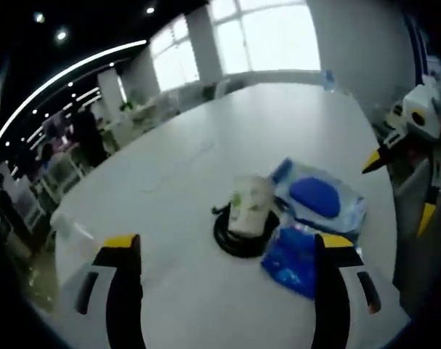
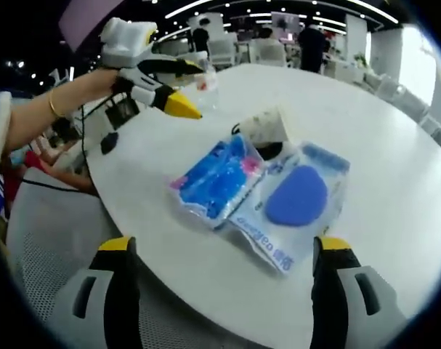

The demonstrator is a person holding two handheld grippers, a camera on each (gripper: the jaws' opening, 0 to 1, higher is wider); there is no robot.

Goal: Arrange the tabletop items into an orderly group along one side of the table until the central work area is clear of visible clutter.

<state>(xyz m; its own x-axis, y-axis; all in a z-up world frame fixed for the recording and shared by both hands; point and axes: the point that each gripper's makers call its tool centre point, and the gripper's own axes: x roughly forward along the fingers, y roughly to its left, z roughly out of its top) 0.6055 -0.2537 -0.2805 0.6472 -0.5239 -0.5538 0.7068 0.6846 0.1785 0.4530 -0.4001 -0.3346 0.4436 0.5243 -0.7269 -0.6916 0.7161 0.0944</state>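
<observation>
While both jaws are standing apart and empty, the right gripper [image 2: 220, 291] is hovering over the white round counter [image 2: 394, 189] near its edge. Ahead are lying a soft blue plastic pouch [image 2: 216, 180] and a clear packet with a blue pad [image 2: 296, 196], overlapping; both are looking light, slippery and crinkly, so pinching a free edge seems best. The left gripper [image 1: 224, 287], also open, is facing the same cluster.

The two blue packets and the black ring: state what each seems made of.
Wipes packet: soft plastic film, glossy, wrinkled, glare on it. Smaller blue packet: likely the same crinkly film, shiny. Black ring: looks like coiled rubbery cable, matte; too blurred to confirm.
</observation>
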